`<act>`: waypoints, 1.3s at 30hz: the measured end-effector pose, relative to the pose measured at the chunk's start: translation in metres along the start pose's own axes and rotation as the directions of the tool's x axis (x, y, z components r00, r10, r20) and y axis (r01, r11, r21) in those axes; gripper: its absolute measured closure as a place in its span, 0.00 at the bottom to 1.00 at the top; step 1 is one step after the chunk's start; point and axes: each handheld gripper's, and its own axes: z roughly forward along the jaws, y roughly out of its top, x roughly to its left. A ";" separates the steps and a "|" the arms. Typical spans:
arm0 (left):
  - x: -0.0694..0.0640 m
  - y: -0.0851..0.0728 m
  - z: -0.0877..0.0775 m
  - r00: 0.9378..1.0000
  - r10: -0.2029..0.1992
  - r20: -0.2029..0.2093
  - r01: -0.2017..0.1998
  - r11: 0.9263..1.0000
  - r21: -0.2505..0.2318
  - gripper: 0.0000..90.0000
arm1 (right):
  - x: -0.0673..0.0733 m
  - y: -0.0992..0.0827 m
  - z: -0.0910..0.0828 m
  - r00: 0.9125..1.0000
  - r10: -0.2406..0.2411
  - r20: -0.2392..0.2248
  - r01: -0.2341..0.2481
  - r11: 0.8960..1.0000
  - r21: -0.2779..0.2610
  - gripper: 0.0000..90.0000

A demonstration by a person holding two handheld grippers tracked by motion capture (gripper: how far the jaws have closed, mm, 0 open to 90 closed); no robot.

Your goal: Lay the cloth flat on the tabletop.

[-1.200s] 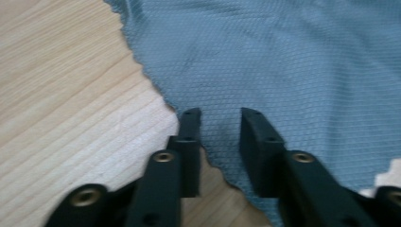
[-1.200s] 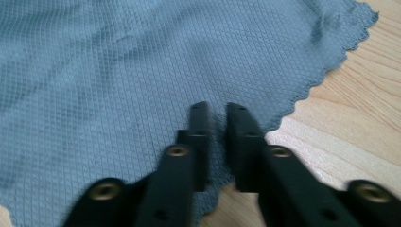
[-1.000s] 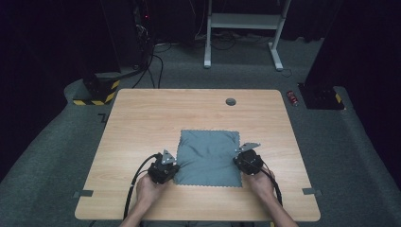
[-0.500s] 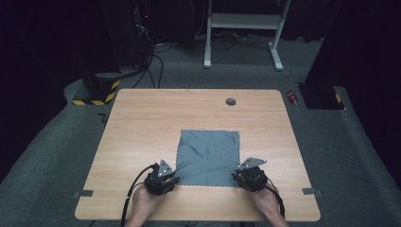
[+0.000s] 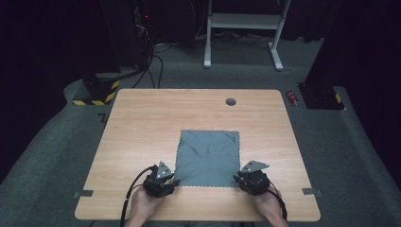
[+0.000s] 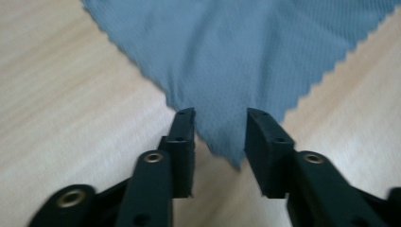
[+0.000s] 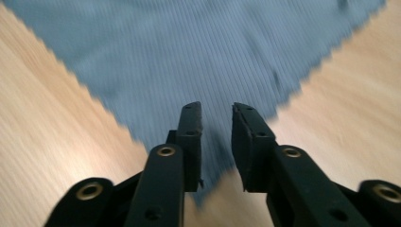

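A grey cloth (image 5: 208, 158) with pinked edges lies flat on the wooden table (image 5: 142, 123). My left gripper (image 5: 173, 182) sits at its near left corner and my right gripper (image 5: 239, 178) at its near right corner. In the left gripper view the jaws (image 6: 220, 113) have just been opening, and the cloth's corner (image 6: 236, 56) lies on the table between them, untouched by the pads. In the right gripper view the jaws (image 7: 216, 106) have also just been opening, a narrower gap, with the other corner (image 7: 198, 56) lying loose between them.
A round cable hole (image 5: 231, 101) is set in the table's far side. Tape strips (image 5: 83, 193) mark the near edges. On the floor beyond are a red can (image 5: 293, 97), a yellow-black striped base (image 5: 97, 94) and a white frame (image 5: 243, 21).
Both grippers drew back toward the table's near edge and their jaws opened, letting go of the cloth's near corners. The cloth now lies flat.
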 end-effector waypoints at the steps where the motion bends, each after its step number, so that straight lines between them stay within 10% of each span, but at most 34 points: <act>1: 0.001 0.003 0.002 1.000 0.003 -0.003 -0.003 1.000 -0.006 0.63 | 0.003 0.007 0.004 1.000 -0.010 -0.011 0.010 1.000 -0.009 0.79; 17: 0.015 0.029 0.045 0.996 -0.071 -0.061 0.069 0.997 -0.027 0.53 | 0.033 0.044 0.056 0.996 -0.026 -0.086 0.024 0.999 -0.033 0.66; 39: 0.005 0.006 0.033 0.994 -0.086 -0.073 0.080 0.993 -0.085 0.51 | 0.031 0.019 0.039 0.991 -0.091 -0.096 0.085 0.994 -0.072 0.65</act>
